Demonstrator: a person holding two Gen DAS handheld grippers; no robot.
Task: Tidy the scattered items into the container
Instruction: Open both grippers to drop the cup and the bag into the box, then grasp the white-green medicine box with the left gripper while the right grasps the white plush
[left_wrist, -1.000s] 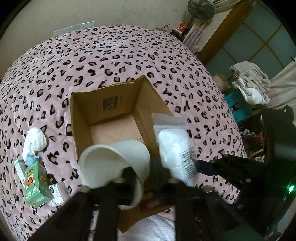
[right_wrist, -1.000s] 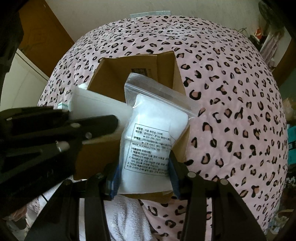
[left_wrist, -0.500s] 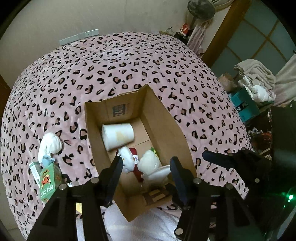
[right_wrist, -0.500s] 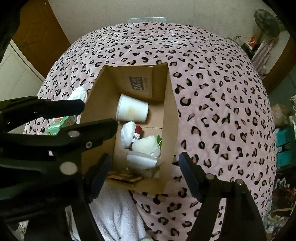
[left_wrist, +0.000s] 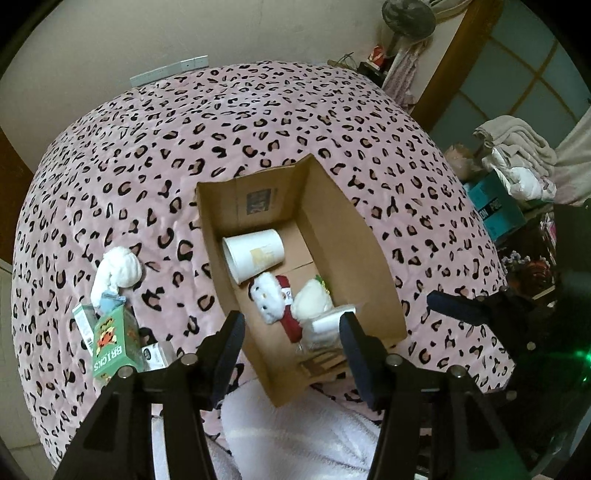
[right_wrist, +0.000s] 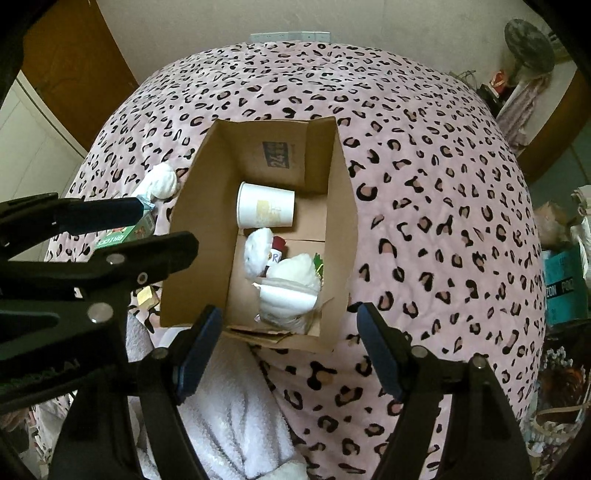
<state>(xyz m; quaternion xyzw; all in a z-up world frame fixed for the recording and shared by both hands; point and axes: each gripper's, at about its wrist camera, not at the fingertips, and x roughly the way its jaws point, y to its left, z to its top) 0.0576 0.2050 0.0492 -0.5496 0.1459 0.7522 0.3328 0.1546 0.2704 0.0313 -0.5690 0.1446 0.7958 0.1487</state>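
Cardboard box (left_wrist: 354, 258) stood open on the pink leopard-print blanket (left_wrist: 258, 122), and everything else could be placed from it. Inside, toward its far end, a white paper cup (left_wrist: 255, 253) lay on its side. Nearer the middle of the box floor sat a small white and red plush toy (left_wrist: 271, 301), with a cream plush (left_wrist: 312, 302) touching it, and a clear bag of white pads (right_wrist: 286, 297) lay at the near end. Outside the box, off its left wall, a balled white sock (left_wrist: 118, 271) rested on the blanket, and just nearer than that a green carton marked BRICKS (left_wrist: 114, 341) stood among a few small packets I could not make out. The left gripper (left_wrist: 291, 330) hung above the box's near end with its jaws spread wide and nothing between them. The right gripper (right_wrist: 290, 332) hovered over the same near edge, likewise gaping and empty.
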